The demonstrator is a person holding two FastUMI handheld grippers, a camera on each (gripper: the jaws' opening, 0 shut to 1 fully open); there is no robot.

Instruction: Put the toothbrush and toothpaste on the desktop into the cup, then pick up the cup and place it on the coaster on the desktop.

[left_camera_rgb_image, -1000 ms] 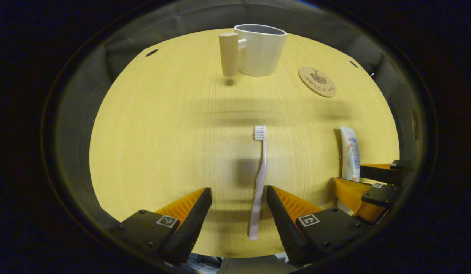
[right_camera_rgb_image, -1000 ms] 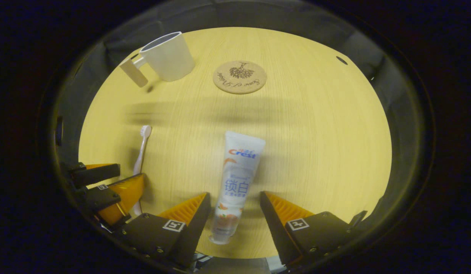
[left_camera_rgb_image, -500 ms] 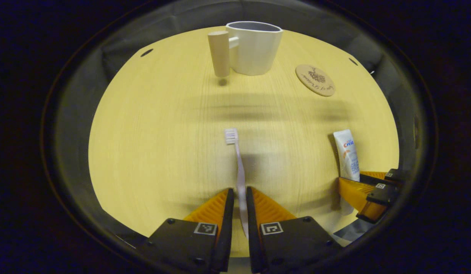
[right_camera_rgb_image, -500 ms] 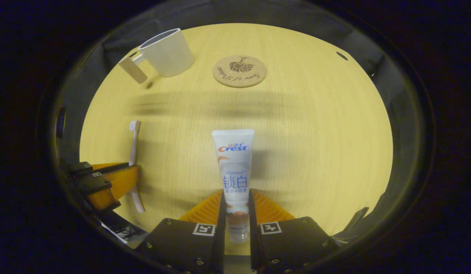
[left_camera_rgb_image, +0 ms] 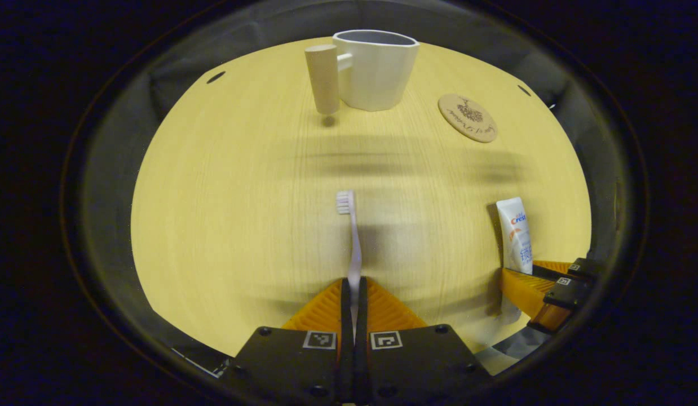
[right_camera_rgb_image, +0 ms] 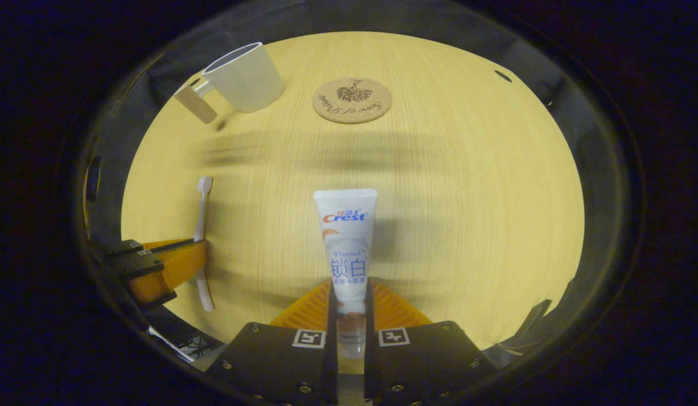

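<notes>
My left gripper (left_camera_rgb_image: 353, 307) is shut on the handle of the pale pink toothbrush (left_camera_rgb_image: 352, 237), whose bristle head points away toward the cup. My right gripper (right_camera_rgb_image: 349, 307) is shut on the lower end of the white toothpaste tube (right_camera_rgb_image: 347, 242), its crimped end pointing forward. The white cup (left_camera_rgb_image: 376, 69) with a round wooden handle stands upright at the far side of the table; in the right gripper view the cup (right_camera_rgb_image: 244, 78) is far left. The round cork coaster (left_camera_rgb_image: 467, 117) lies to the cup's right, and the coaster (right_camera_rgb_image: 352, 100) sits straight ahead of the tube.
The light wooden tabletop (left_camera_rgb_image: 242, 186) has small dark holes near its far corners and grey cloth walls around it. The right gripper (left_camera_rgb_image: 543, 287) with the tube shows at the right edge of the left gripper view; the left gripper (right_camera_rgb_image: 157, 268) with the toothbrush sits at left.
Both grippers went from open around their objects to shut on them. The toothbrush and the tube now line up straight with the fingers and both hands have lifted slightly.
</notes>
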